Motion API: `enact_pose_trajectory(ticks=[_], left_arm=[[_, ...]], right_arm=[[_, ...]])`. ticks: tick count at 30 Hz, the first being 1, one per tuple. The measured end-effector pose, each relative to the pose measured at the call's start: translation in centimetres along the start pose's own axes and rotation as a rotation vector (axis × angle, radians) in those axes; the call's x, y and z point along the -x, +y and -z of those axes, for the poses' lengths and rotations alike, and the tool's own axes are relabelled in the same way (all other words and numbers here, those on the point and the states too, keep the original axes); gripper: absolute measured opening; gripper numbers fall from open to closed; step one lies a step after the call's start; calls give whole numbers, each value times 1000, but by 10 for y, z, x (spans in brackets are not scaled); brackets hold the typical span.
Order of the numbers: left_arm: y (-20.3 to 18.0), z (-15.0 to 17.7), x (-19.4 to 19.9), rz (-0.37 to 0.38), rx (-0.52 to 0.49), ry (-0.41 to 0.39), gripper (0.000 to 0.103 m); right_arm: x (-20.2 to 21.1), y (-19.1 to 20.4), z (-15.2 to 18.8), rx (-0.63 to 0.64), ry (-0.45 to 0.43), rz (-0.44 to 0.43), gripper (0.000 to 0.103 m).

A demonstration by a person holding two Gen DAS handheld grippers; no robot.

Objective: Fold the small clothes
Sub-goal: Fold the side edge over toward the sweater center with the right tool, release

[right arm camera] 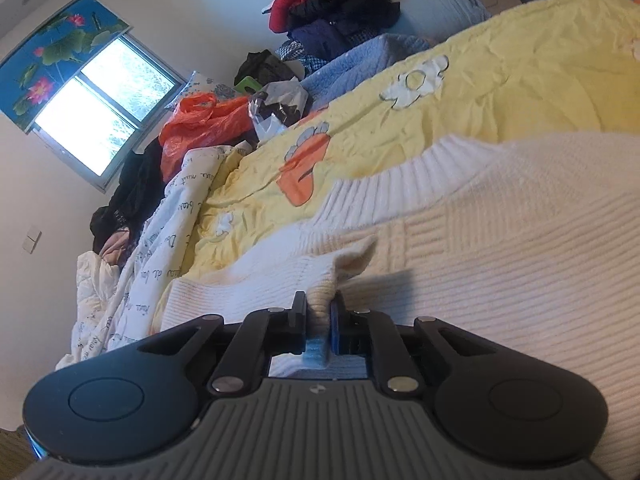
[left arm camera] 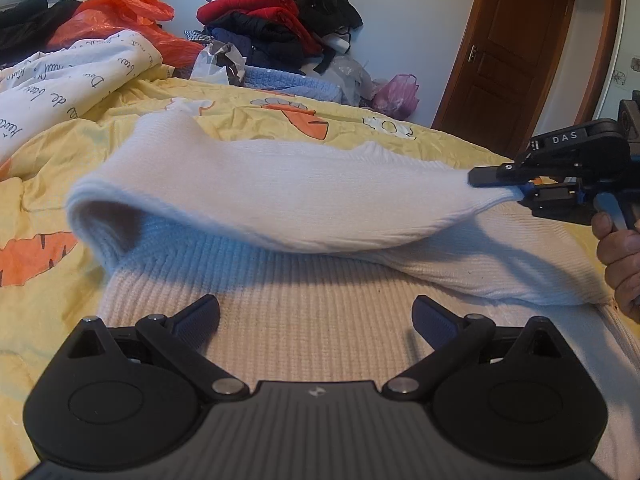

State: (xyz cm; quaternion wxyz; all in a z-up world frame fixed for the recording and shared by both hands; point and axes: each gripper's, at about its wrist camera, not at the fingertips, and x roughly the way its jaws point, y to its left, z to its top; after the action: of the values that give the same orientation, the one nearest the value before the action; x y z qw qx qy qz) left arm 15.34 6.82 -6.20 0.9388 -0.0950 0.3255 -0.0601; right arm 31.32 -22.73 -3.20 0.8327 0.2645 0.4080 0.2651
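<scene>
So the white knit sweater (left arm camera: 304, 208) is spread on the bed (left arm camera: 60, 184) over the yellow quilt, and I've got the right gripper (right arm camera: 318, 314) with its jaws clenched on one edge, lifting that flap over the body. Left gripper (left arm camera: 316, 320) hangs just above the near part, jaws released, holding nothing. I'd call this the first fold, half made. Flap isn't laid down yet, and the rest of the folding is left.

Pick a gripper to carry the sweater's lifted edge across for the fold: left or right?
Right. The right gripper is already shut on the white sweater and holds that edge raised off the yellow quilt. The left gripper hangs open over the flat ribbed part, gripping nothing.
</scene>
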Motion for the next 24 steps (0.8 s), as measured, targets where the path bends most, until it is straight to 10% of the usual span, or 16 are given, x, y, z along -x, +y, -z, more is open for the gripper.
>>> enact_pose_trajectory(ticks=[15, 24], left_arm=[[-1, 0, -1, -6, -6, 2, 103], [-2, 0, -2, -10, -11, 4, 103]], right_arm=[[87, -82, -15, -43, -93, 183, 6], [63, -90, -1, -136, -43, 149, 37]])
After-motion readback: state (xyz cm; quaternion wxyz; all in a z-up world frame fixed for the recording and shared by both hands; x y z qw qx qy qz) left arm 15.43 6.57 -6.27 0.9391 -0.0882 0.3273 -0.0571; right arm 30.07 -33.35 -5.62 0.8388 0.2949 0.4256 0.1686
